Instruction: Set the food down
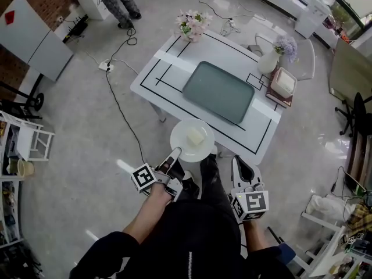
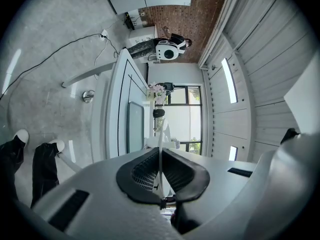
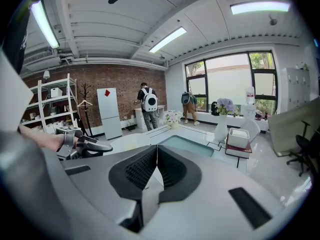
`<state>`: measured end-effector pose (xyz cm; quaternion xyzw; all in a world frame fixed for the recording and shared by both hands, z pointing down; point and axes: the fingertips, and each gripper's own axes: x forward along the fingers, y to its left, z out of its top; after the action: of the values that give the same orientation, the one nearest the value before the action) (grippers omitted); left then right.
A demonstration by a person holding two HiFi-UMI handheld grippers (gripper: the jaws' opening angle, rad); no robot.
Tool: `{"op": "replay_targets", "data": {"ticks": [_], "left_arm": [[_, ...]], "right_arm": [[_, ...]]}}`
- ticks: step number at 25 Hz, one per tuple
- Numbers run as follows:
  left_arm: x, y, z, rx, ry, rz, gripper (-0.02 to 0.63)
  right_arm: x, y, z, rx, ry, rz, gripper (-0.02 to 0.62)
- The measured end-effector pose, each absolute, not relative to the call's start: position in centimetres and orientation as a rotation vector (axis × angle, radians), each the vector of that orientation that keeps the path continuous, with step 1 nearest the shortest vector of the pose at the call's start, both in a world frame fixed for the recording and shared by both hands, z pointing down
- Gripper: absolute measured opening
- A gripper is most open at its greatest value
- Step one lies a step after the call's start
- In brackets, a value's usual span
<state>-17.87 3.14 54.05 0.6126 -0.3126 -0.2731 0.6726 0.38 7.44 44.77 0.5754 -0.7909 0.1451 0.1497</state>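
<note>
Overhead, we see the left claw (image 1: 174, 154) clamped on the rim of the white plate (image 1: 206, 150) carrying the food (image 1: 196, 136), at the table's (image 1: 221, 51) near edge; the right claw (image 1: 239, 164) is closed, empty.

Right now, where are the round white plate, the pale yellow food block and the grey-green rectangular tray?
round white plate (image 1: 209, 147): head view, bare right rim.
pale yellow food block (image 1: 196, 136): head view, top face.
grey-green rectangular tray (image 1: 220, 92): head view, bare middle.

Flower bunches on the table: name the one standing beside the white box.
The lilac bunch in the white vase, at the table's right end next to the white box. The pink-and-white bunch stands apart at the far corner.
</note>
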Motion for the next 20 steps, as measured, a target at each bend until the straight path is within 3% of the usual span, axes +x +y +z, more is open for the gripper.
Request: {"op": "replay_targets", "data": {"ticks": [20], "left_arm": [[-14.2,-4.2,54.1,1.392,-0.746,-0.583,0.012]], "right_arm": [[3.9,-1.4,45.5,1.63,-2.315,0.458,0.011]]}}
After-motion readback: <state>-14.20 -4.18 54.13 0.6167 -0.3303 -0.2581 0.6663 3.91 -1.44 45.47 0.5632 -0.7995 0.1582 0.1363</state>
